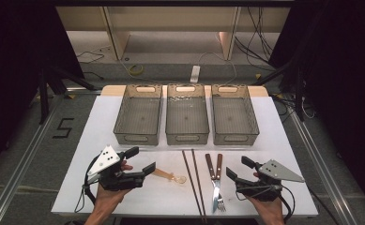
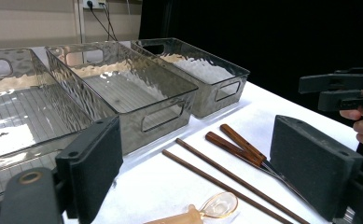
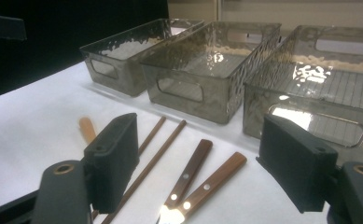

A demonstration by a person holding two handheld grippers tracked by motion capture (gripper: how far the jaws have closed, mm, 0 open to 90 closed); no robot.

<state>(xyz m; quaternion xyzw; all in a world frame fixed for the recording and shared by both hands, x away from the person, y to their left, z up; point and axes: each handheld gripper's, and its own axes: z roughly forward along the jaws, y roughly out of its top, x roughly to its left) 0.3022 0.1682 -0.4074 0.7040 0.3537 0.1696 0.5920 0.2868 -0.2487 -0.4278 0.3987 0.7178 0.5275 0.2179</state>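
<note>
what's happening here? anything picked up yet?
Nothing picked up yet. A person holds a tool in each hand, both open and empty. The left tool hovers near the amber spoon; the right tool sits beside the knife and fork. Chopsticks lie between them. The three clear bins behind hold no cutlery.

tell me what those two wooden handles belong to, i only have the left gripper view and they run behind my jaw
Observer: A knife and a fork, side by side, metal ends toward the person.
Operator: is the other gripper holding anything
Observer: No. The right hand-held gripper is just right of the fork, jaws open and empty.
Operator: where does the spoon handle end
Observer: The spoon points its handle at the left hand-held gripper, ending by its nearer jaw.
</note>
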